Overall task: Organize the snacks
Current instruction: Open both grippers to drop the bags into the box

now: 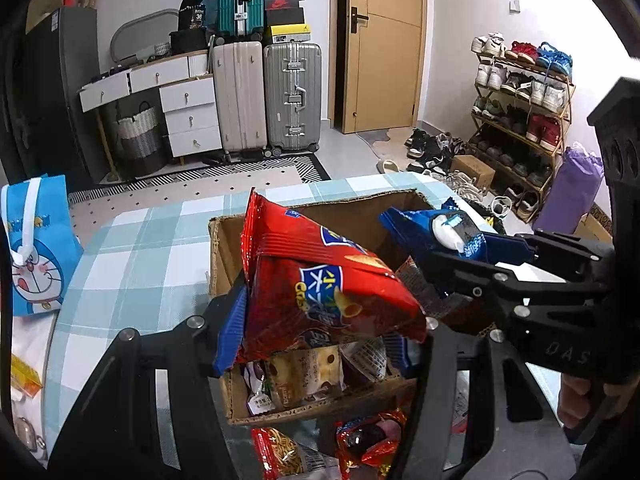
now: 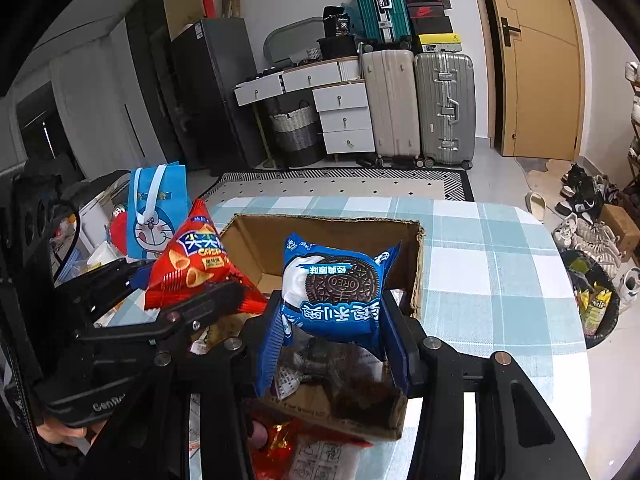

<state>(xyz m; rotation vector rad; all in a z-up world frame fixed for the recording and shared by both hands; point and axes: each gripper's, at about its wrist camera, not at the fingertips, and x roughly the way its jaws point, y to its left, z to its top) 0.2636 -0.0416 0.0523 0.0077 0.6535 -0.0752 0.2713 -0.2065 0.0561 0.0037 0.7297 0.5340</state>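
Your left tool [image 1: 320, 344] is clamped on a red chip bag [image 1: 320, 280], its blue pads pressed against the bag's two sides, and it holds the bag in the air over the open cardboard box [image 1: 224, 248]. Your right tool [image 2: 332, 344] is closed on a blue Oreo packet [image 2: 336, 292], pinched at the lower edges, and holds it raised above the same box, to the right of the red bag. The box sits on the surface [image 2: 480, 264], which wears a blue and white checked cloth. Inside it, at the near end, lie several small wrapped snacks [image 1: 304, 376]; the far end looks bare. More snack packets [image 1: 280, 452] lie on the cloth just in front of the box. A blue cartoon tote bag [image 1: 36, 248] stands at the surface's left edge.
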